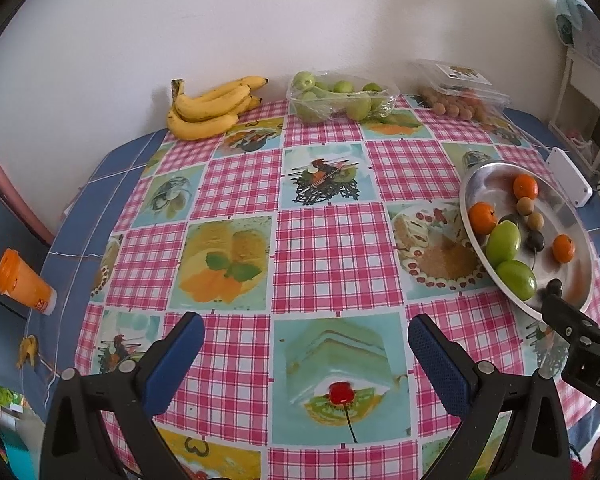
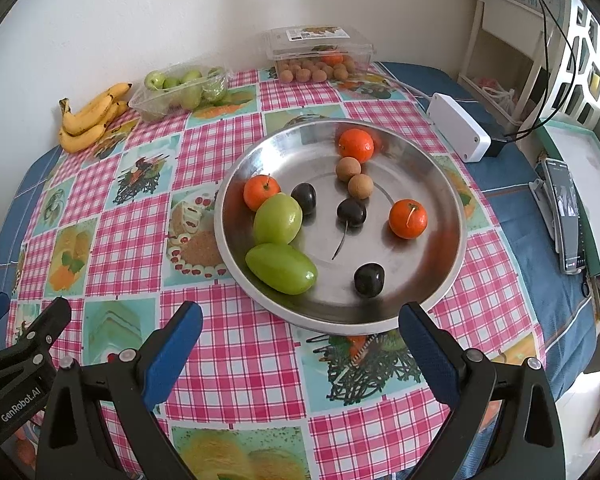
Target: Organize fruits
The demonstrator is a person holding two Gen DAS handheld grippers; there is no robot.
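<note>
A steel plate on the checked tablecloth holds three small oranges, two green fruits, three dark cherries and two brown longans. It also shows in the left wrist view at the right. My right gripper is open and empty, just in front of the plate's near rim. My left gripper is open and empty over the tablecloth, left of the plate. Bananas, a tray of green fruits and a clear box of longans stand at the back by the wall.
A white power adapter with a cable lies right of the plate. A phone and a tray sit at the far right. An orange bottle lies off the table's left edge. A wall bounds the back.
</note>
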